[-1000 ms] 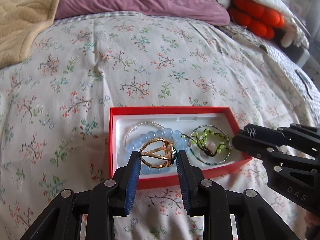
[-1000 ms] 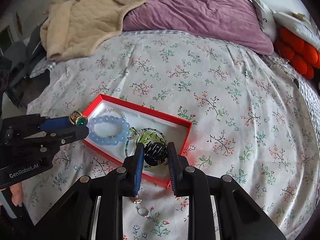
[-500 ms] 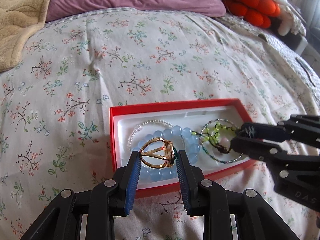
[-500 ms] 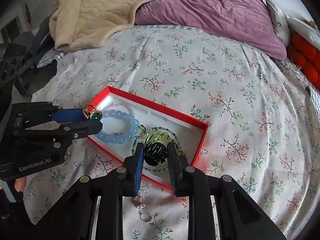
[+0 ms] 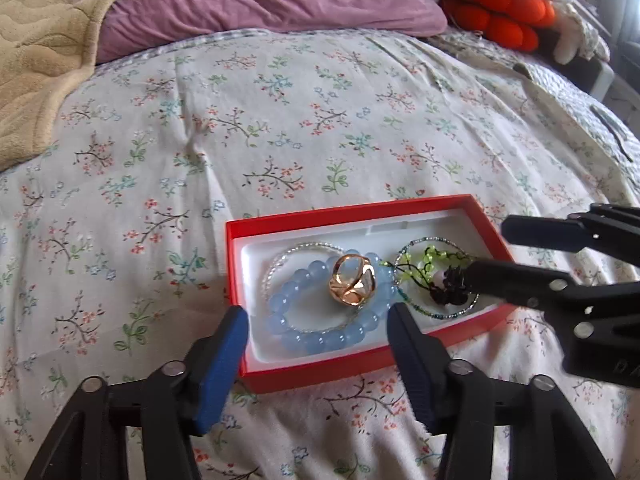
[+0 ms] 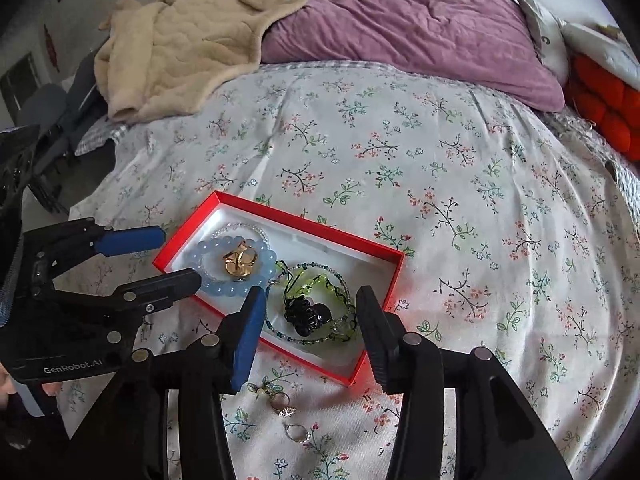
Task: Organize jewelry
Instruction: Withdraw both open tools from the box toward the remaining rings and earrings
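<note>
A red box (image 5: 348, 210) (image 6: 304, 224) with a white lining lies on the floral bedspread. In it a gold ring (image 5: 352, 286) (image 6: 240, 262) rests on a blue bead bracelet (image 5: 296, 304) (image 6: 208, 250). A black hair clip (image 5: 450, 290) (image 6: 306, 314) lies on a green bead bracelet (image 5: 420, 264) (image 6: 312, 282). My left gripper (image 5: 318, 318) (image 6: 178, 258) is open and empty at the box's near edge. My right gripper (image 6: 308, 308) (image 5: 486, 250) is open and empty over the clip.
Two small rings (image 6: 282, 402) (image 6: 296, 432) lie on the bedspread just in front of the box. A purple pillow (image 6: 400, 24), a beige blanket (image 6: 180, 44) and an orange cushion (image 5: 496, 12) lie at the far end of the bed.
Both grippers have opened. The gold ring has dropped from the left gripper onto the blue bracelet, and the black clip has dropped from the right gripper onto the green bracelet.
</note>
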### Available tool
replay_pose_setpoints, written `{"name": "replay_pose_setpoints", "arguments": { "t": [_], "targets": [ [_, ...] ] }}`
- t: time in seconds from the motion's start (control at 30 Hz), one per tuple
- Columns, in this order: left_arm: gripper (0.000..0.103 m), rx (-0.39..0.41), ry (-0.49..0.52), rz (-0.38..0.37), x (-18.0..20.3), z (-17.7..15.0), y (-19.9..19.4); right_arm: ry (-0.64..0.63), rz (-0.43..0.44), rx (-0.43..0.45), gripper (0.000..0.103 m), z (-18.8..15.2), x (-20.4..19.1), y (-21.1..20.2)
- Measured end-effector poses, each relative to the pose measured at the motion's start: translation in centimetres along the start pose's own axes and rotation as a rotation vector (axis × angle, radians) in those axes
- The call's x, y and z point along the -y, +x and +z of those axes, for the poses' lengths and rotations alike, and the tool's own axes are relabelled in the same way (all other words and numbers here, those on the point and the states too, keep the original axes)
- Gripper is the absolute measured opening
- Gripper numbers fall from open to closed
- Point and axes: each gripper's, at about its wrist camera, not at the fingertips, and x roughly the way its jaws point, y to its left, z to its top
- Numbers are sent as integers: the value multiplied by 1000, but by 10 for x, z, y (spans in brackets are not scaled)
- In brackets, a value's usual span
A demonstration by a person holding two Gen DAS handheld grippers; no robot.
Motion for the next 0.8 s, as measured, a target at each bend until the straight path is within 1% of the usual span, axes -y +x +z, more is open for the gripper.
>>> {"name": "replay_pose_setpoints", "arguments": {
  "t": [0.07,0.17,0.23,0.33,0.43,0.57,0.67,0.8],
  "targets": [
    [68,2,-7,7,-1,-1,-5,4,-13,1,52,-2,2,-6],
    [77,7,-19,10,0,-4,-13,31,-31,-4,56,-5,7,-14],
    [85,9,-24,12,2,-6,-20,72,-43,-13,57,-9,12,-20],
    [90,8,-27,26,5,-9,-29,131,-49,-33,60,-15,16,-30],
    [95,-1,-27,42,8,-15,-37,142,-68,-53,62,-23,15,-39],
    [98,-21,-25,81,9,-28,-43,143,-79,-68,65,-34,12,-44],
    [98,-41,-24,92,8,-37,-45,150,-66,-82,68,-44,13,-45],
    [101,-51,-31,111,8,-49,-49,136,-79,-116,69,-59,14,-41]
  ]
}}
